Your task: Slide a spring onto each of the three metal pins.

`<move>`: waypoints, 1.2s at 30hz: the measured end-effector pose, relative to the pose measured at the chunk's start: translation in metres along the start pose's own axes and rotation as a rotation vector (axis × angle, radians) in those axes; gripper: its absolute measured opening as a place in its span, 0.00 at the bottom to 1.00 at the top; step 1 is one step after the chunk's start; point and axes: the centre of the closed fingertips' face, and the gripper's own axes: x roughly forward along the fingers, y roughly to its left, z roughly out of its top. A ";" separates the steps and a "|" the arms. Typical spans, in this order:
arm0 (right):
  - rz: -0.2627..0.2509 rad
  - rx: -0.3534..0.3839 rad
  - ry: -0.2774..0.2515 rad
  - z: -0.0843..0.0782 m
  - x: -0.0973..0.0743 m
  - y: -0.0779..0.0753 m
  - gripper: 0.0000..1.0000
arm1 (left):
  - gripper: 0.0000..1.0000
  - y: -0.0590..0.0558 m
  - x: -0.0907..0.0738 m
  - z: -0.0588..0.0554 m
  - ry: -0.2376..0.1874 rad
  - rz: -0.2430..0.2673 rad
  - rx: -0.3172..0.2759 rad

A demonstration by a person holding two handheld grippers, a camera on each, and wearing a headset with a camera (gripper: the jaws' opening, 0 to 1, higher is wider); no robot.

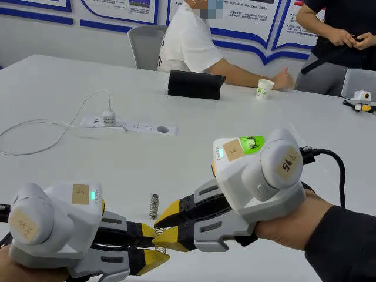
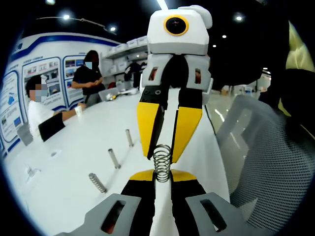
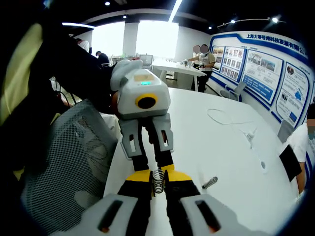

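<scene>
**One spring shared between two hand-held grippers; one pin dressed, two bare**

Low over a white tabletop (image 1: 235, 117), near the person, two yellow-tipped tools meet tip to tip. A small steel coil, the held spring (image 2: 161, 162), stands upright between them. The left hand-held gripper (image 2: 162, 176) has its jaws drawn in on the coil's lower end. The right hand-held gripper (image 3: 157, 178), coming from the opposite side, has its jaws closed around the same coil. Both seem to pinch it, though which one bears the load is hard to tell.

Just on the far side of the tips, three metal pins stand upright in a row on the tabletop. The first pin (image 2: 97, 182) already wears a fitted spring (image 1: 154, 205). The middle pin (image 2: 113, 158) and the last pin (image 2: 129, 137) are bare.

By this count the task looks about one third done, and the step in hand is readying the second coil, probably passing or re-seating it between the two tools.

The next move calls for one tool to let go. The other should then hold the coil by its side with the bore open, centre it over a bare pin, and lower it straight down. A tilted coil would likely catch on the pin's top.
</scene>
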 end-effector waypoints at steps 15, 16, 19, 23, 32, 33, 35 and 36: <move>-0.014 0.009 -0.003 -0.002 -0.002 -0.002 0.11 | 0.11 0.002 0.000 -0.001 -0.003 0.008 -0.005; -0.016 0.011 -0.003 -0.002 -0.003 -0.003 0.11 | 0.11 0.002 0.000 -0.001 -0.004 0.009 -0.007; -0.019 0.016 -0.005 -0.003 -0.003 -0.004 0.11 | 0.11 0.004 -0.001 -0.001 -0.005 0.015 -0.007; -0.021 0.018 -0.007 -0.003 -0.003 -0.005 0.11 | 0.11 0.004 -0.001 -0.001 -0.010 0.017 -0.014; -0.030 0.023 -0.012 -0.003 -0.003 -0.011 0.11 | 0.19 0.003 0.001 -0.001 -0.023 0.014 -0.047; -0.033 0.025 -0.013 -0.003 -0.004 -0.012 0.11 | 0.20 0.003 0.001 -0.002 -0.022 0.014 -0.057; -0.037 0.027 -0.014 -0.003 -0.005 -0.014 0.11 | 0.22 0.003 0.000 -0.003 -0.023 0.016 -0.064; -0.038 0.028 -0.014 -0.003 -0.005 -0.015 0.11 | 0.23 0.003 0.000 -0.004 -0.024 0.016 -0.070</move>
